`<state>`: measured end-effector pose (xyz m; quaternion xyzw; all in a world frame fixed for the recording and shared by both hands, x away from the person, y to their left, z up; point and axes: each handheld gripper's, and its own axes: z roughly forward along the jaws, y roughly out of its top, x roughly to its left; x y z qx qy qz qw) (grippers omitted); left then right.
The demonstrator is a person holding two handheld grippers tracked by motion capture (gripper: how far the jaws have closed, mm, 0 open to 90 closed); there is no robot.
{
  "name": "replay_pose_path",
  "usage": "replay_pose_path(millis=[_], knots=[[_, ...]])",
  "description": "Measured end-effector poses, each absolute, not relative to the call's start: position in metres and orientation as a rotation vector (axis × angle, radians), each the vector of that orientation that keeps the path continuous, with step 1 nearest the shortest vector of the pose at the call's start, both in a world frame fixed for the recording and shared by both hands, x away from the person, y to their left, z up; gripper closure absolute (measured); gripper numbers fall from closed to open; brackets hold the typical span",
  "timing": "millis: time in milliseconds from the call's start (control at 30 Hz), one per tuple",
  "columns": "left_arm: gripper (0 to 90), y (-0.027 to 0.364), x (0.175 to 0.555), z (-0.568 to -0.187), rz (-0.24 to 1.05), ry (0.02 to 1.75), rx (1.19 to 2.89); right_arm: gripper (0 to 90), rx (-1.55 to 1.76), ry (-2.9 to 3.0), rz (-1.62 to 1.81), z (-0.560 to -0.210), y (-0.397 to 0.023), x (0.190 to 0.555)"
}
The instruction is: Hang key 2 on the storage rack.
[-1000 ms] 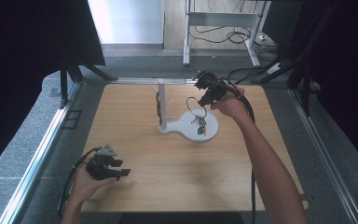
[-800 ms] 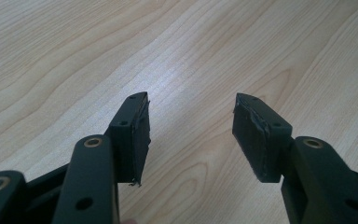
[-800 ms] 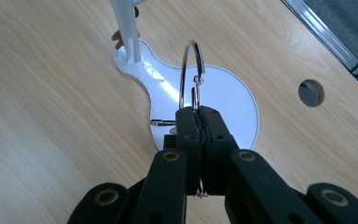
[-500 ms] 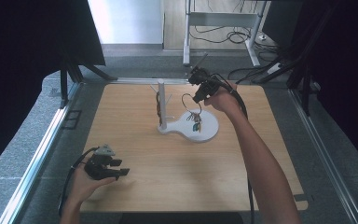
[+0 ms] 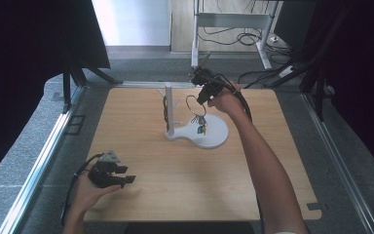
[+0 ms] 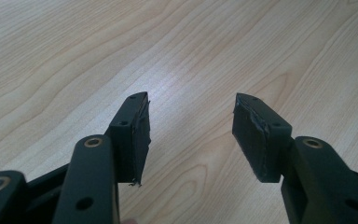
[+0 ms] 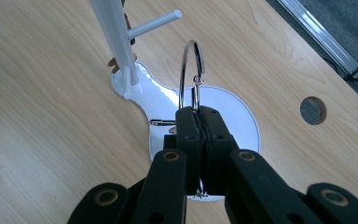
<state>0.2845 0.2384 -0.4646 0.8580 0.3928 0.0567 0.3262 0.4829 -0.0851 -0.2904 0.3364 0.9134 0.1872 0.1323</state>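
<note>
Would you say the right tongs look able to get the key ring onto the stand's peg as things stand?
Probably yes. The right tongs are shut on the key ring, held above the white base, and the peg juts out free just beyond it with nothing between.

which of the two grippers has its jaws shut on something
The right gripper, held above the white stand: its jaws are clamped on the metal key ring. The left gripper, low over the bare wooden table, has its jaws apart, holding nothing.
</note>
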Motion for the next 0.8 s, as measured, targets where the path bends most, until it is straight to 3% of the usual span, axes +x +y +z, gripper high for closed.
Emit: replay_pose_path(millis=[800], knots=[[47.0, 0.240, 0.291, -0.461, 0.139, 1.027, 2.229, 87.4, 1.000, 2.616, 0.563, -0.291, -0.065, 0.509]])
